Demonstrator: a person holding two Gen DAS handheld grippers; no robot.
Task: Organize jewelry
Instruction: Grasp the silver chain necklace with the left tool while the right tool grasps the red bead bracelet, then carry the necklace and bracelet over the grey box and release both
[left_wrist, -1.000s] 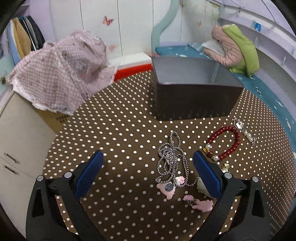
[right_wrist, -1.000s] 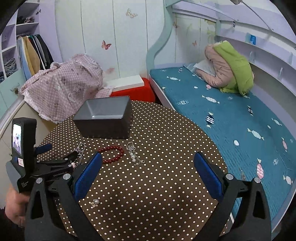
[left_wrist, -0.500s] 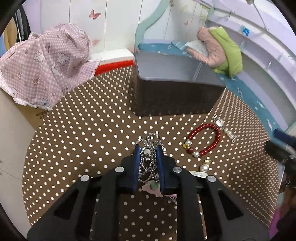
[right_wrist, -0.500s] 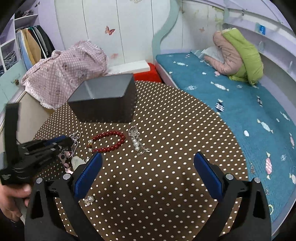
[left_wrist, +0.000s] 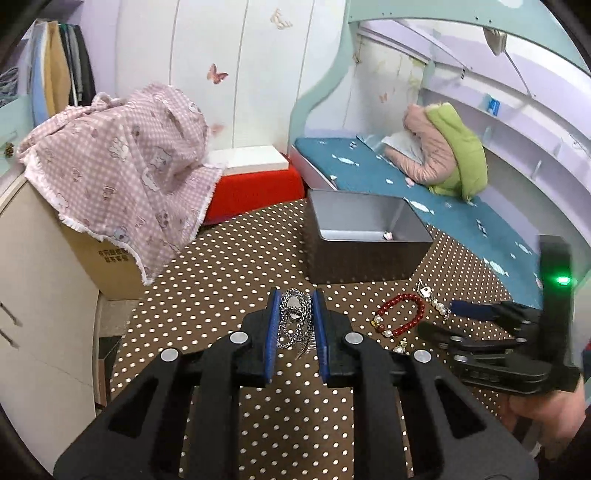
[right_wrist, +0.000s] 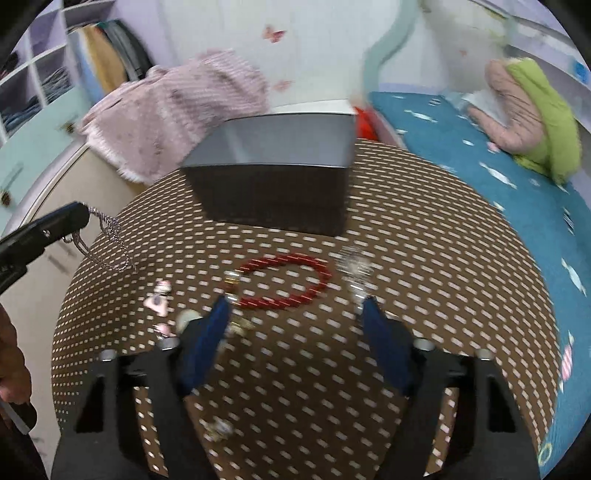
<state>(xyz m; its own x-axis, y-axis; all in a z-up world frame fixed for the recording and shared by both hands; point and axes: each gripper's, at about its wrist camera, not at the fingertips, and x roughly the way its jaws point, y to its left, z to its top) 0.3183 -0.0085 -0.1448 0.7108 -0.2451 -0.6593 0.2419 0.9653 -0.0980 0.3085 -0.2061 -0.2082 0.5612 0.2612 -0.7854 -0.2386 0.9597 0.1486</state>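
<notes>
Right now my left tongs are pressed together on the chain, which hangs bunched between the blue pads with a loop trailing below them, clear of the cloth. Dead ahead of those tips, a little beyond and lower, sits the box, open side up, so I judge the carry runs straight forward and over its near wall. That is the relation everything turns on for this hand.

My right tongs are closing, pads apart, and I see nothing pinched yet. The bracelet lies flat on the table just ahead of the tips, its long axis running across them from one pad toward the other, slightly nearer the left pad. The pearl piece lies just ahead of the right pad, close to the bracelet's end. The picture is blurred, so I cannot tell whether a pad already touches a bead. The right hand is plainly the nearer one to the bracelet; small charms lie off to the left of it.
</notes>
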